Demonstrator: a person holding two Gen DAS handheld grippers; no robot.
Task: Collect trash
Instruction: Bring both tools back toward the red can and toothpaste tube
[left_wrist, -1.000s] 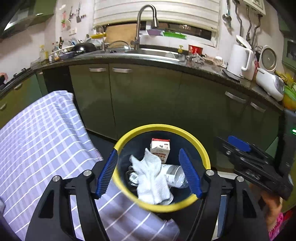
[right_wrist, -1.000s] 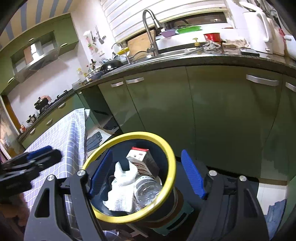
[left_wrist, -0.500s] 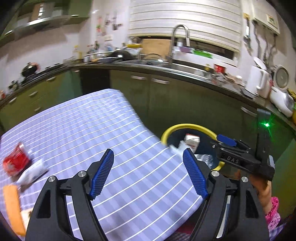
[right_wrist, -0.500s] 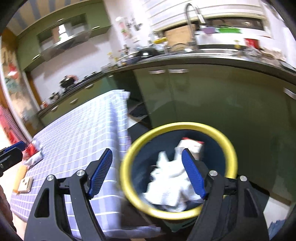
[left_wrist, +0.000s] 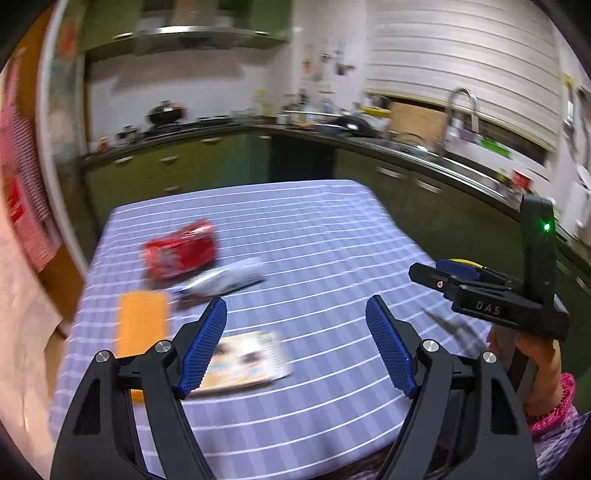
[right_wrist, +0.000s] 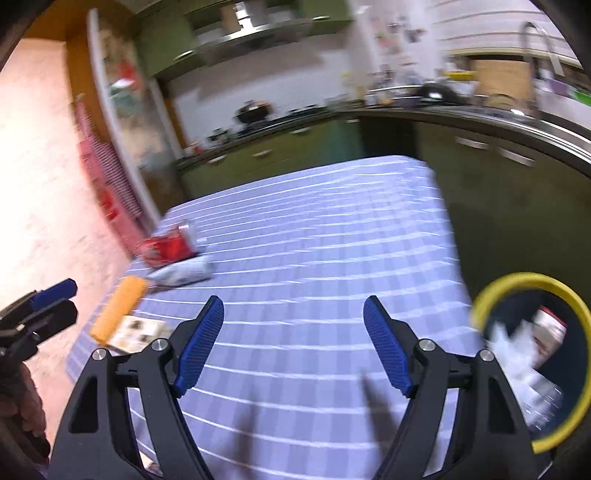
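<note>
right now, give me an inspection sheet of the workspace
surface: table under a purple checked cloth
job's things: red packet, silver wrapper, orange piece and printed packet lie on the cloth; yellow-rimmed bin beside the table holds a carton and white tissue
clutter: nothing seen beyond the trash
grippers: left gripper and right gripper open, empty, over the cloth
cables: nothing seen
surroundings: green cabinets, sink tap, blurred by motion
</note>
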